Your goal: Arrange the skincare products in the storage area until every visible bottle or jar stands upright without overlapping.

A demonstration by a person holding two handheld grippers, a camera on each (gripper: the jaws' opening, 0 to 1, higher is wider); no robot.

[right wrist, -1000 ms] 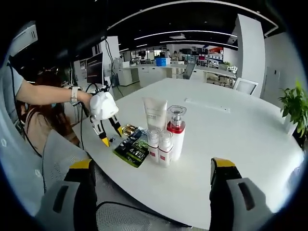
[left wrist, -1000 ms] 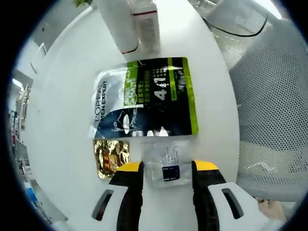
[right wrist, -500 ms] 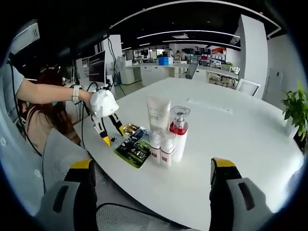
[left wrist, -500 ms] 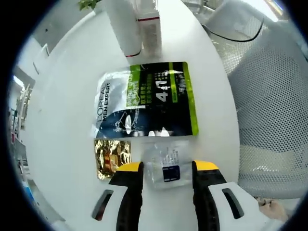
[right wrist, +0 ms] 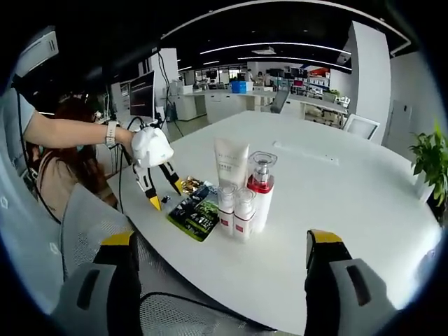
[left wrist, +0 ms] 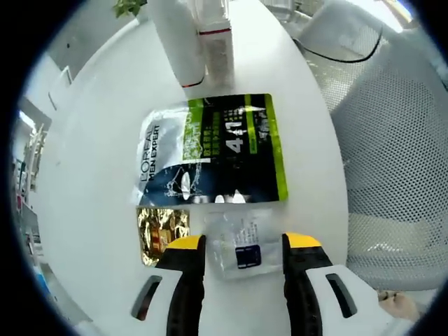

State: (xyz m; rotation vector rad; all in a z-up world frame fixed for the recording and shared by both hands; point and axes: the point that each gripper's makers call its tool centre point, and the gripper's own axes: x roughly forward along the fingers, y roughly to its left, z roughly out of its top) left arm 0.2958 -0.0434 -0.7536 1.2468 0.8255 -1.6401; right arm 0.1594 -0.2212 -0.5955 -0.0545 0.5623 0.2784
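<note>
Now your left tool (left wrist: 241, 246) is spread around a clear sachet (left wrist: 240, 241) flat on the table (left wrist: 91, 140), beside a gold packet (left wrist: 162, 229) and below a green pouch (left wrist: 213, 148), while your right tool (right wrist: 218, 252), also spread, hangs well short of the upright bottles (right wrist: 245, 196).

L tongs (left wrist: 241, 245) eased back slightly from clear sachet (left wrist: 239, 243).

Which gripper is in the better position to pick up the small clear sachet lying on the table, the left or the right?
The left gripper. Its open fingers already bracket the small clear sachet, just below the green pouch. The right gripper hangs open off the table edge, on the far side of the standing bottles.
</note>
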